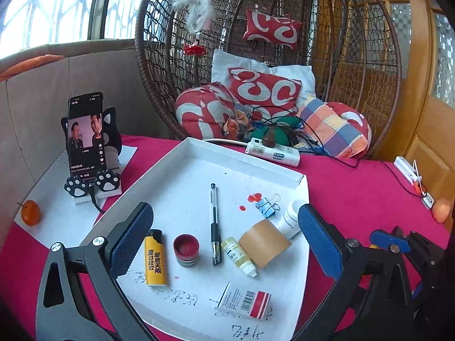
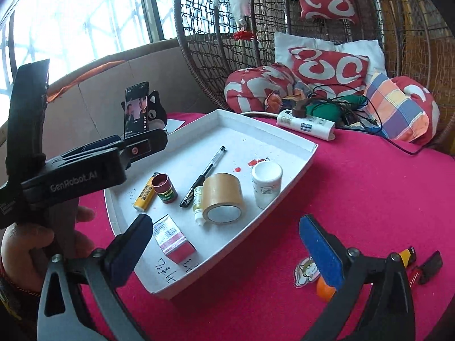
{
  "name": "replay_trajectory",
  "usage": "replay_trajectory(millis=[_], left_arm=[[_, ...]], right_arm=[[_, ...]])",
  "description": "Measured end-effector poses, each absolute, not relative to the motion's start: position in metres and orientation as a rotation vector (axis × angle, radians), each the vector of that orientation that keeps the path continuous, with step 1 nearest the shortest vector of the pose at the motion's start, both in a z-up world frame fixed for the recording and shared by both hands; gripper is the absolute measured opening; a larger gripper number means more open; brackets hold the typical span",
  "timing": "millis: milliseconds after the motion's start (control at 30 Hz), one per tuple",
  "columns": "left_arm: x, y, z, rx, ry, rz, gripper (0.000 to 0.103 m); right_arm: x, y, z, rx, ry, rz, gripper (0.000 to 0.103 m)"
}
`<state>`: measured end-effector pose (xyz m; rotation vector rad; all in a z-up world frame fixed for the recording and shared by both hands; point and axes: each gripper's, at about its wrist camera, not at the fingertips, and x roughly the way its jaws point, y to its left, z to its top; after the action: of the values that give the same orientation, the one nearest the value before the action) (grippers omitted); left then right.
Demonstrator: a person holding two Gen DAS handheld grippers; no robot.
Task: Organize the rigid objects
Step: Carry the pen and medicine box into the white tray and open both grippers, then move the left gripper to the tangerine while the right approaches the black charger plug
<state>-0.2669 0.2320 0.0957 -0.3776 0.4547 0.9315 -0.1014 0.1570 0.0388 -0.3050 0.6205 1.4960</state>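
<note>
A white tray (image 1: 250, 167) on the red cloth holds a yellow lighter (image 1: 155, 258), a red cap jar (image 1: 186, 249), a black pen (image 1: 215, 221), a small dropper bottle (image 1: 239, 255), a brown tape roll (image 1: 264, 243), a white pill bottle (image 1: 290, 218), a blue binder clip (image 1: 266, 206) and a red-white box (image 1: 246, 302). My left gripper (image 1: 224, 238) is open above them, empty. My right gripper (image 2: 227, 250) is open and empty over the tray's near corner (image 2: 170, 292). Beside it on the cloth lie a sticker (image 2: 305, 274), an orange ball (image 2: 324, 288) and a small cutter (image 2: 421, 264).
A phone on a cat stand (image 1: 86, 139) and an orange (image 1: 30, 212) sit on white paper at the left. A power strip (image 1: 273, 150) with cables lies behind the tray. A wicker hanging chair (image 1: 369, 56) with cushions stands at the back. An apple (image 1: 441, 210) is at the right.
</note>
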Motion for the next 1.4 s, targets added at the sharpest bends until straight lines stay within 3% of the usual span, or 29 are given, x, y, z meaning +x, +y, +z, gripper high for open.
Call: replay_trajectory(millis=[1400], left_arm=[[-0.197,0.188,0.085,-0.283,0.595,0.787,0.103]], right_arm=[[-0.006,0.075,0.033,-0.052,0.677,1.283,0.103]])
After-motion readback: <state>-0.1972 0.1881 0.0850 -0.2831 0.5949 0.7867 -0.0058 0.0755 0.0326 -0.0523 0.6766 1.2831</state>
